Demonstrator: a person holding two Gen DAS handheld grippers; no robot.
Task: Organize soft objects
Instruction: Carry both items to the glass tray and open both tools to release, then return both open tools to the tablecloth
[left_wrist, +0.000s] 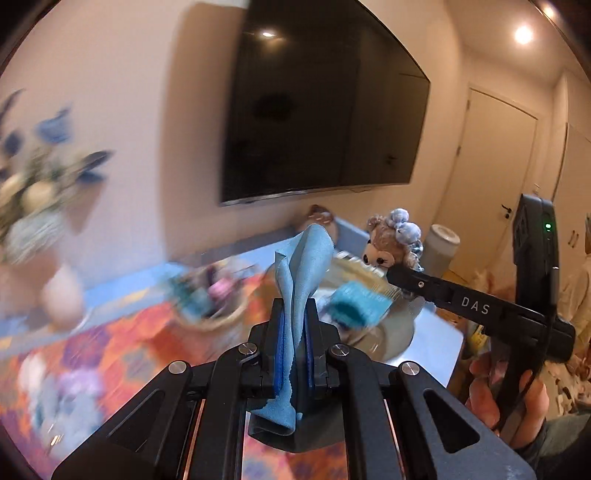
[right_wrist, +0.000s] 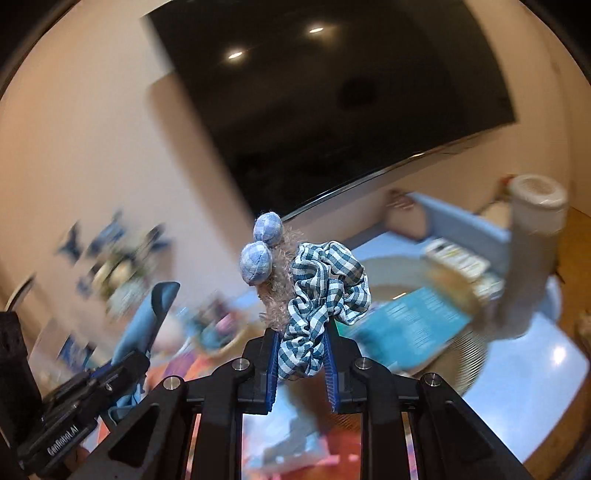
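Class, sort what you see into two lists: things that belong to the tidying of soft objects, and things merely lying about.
Belongs to the job:
- light blue cloth, held in the left claw
- plush toy with gingham scrunchie, held in the right claw

Lying about:
- television
- white cylinder
- flower arrangement
- door

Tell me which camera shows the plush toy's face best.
The left wrist view: the plush toy faces it, eyes and nose visible, held by the right hand-held gripper. The right wrist view shows only its back, blue ears and gingham scrunchie.
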